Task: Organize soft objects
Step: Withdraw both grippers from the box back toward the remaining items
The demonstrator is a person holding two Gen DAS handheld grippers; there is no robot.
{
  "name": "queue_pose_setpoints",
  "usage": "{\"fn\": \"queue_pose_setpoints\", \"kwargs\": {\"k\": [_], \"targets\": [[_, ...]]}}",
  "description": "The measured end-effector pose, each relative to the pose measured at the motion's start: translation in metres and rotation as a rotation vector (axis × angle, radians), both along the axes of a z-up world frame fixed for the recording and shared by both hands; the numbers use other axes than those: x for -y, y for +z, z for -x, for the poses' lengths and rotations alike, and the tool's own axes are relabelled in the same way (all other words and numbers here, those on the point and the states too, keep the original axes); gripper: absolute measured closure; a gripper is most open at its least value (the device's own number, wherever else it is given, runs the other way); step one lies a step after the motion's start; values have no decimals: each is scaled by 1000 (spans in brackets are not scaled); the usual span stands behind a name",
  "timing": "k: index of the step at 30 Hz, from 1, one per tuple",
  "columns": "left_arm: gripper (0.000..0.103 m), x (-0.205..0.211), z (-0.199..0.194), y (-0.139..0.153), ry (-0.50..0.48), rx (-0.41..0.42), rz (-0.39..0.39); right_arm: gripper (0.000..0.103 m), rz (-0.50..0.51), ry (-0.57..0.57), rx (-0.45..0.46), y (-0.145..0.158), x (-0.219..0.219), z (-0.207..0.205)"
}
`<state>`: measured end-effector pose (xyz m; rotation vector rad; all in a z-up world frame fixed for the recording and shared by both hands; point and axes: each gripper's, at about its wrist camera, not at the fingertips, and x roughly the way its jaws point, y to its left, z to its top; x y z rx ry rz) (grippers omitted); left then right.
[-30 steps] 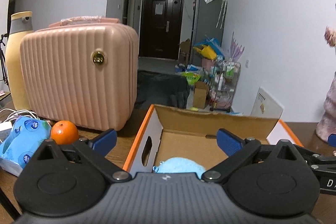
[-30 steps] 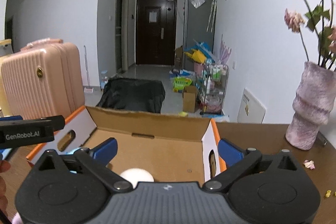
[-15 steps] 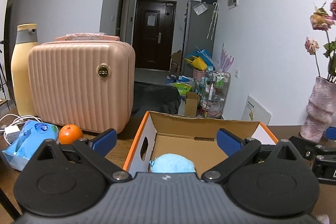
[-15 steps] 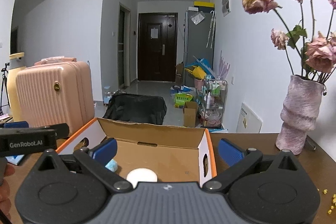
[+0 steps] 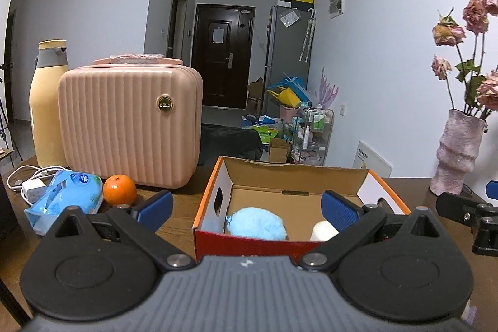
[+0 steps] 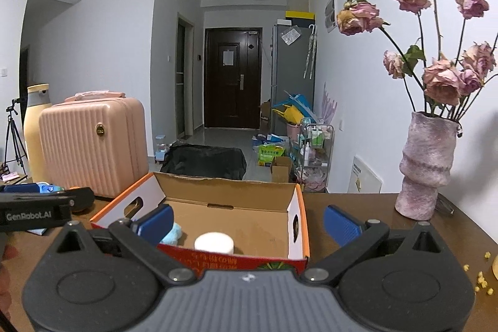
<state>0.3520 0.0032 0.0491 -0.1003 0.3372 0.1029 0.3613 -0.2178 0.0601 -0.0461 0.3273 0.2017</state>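
An open cardboard box (image 5: 289, 173) with orange edges stands on the wooden table; it also shows in the right wrist view (image 6: 230, 187). Inside lie a fluffy light-blue soft object (image 5: 256, 223) and a white round soft object (image 5: 322, 231), seen too in the right wrist view as blue (image 6: 174, 234) and white (image 6: 214, 242). My left gripper (image 5: 247, 207) is open and empty, in front of the box. My right gripper (image 6: 249, 221) is open and empty, in front of the box's right half.
A pink ribbed case (image 5: 130, 123), a cream bottle (image 5: 46, 101), an orange (image 5: 119, 189), a blue tissue pack (image 5: 67, 195) and a white charger cable (image 5: 26, 179) stand left of the box. A vase of dried roses (image 6: 428, 164) stands at the right. Yellow crumbs (image 6: 481, 282) lie at the table's right edge.
Both grippers have drawn back and risen from over the box. More of the box and both soft objects inside it show now. Both stay open.
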Motion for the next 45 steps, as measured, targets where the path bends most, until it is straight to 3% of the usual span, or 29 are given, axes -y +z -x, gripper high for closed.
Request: {"fn": "queue_pose_setpoints", "kwargs": {"k": [28, 45], "targets": [[0, 15, 125, 3, -79, 10, -34, 0, 7, 41, 30, -15, 8, 117], [0, 28, 164, -34, -149, -66, -48, 0, 47, 50, -66, -58, 17, 161]]}}
